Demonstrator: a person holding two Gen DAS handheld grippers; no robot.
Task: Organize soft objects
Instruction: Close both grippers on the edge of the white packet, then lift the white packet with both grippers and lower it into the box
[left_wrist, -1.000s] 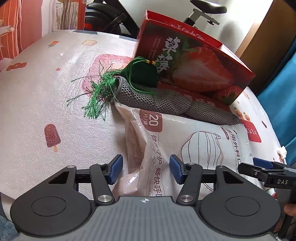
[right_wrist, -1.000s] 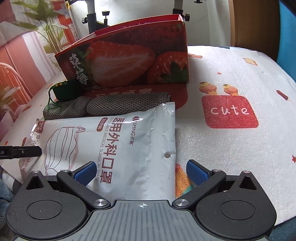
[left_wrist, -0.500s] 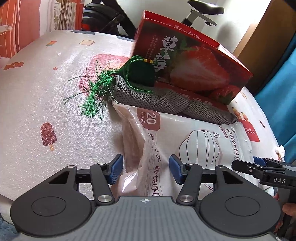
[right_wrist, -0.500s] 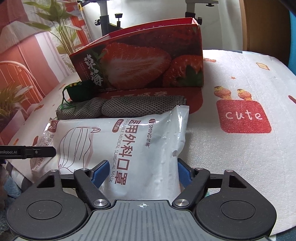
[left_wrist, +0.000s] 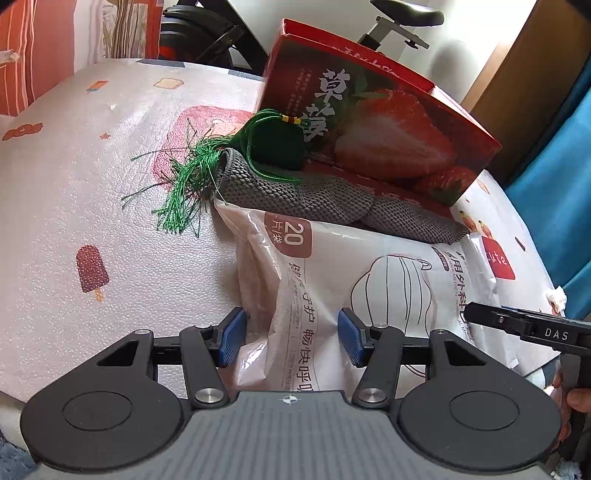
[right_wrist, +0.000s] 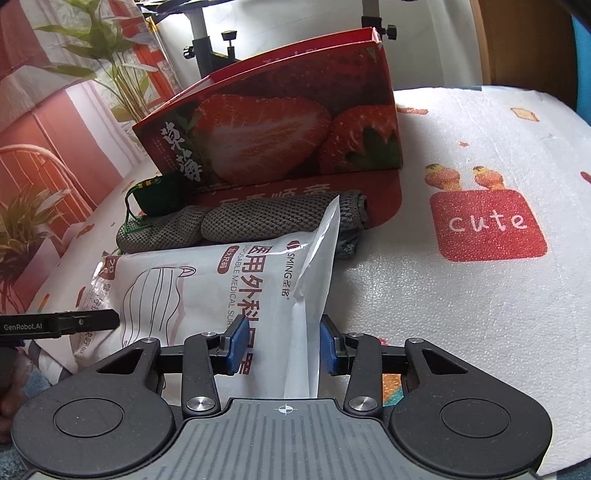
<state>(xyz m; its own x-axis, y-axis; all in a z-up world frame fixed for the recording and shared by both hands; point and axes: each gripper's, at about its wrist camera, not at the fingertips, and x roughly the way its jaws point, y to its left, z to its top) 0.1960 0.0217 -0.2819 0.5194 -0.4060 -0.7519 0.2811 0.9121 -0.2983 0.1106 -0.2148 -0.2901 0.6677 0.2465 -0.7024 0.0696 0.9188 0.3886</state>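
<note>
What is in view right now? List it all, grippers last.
mask pack: one, white with brown print, front of the table, both ends between gripper pads
knit cloth: one, grey, rolled, between the pack and the box
tasselled pouch: one, green, on the cloth's end against the box
strawberry box: one, red, open-topped, behind the cloth
table cover: one, white with small prints and a red "cute" patch
left gripper: black, blue pads, closed on the pack's bunched end
right gripper: black, blue pads, jaws just been closing, pinching the pack's creased edge
</note>
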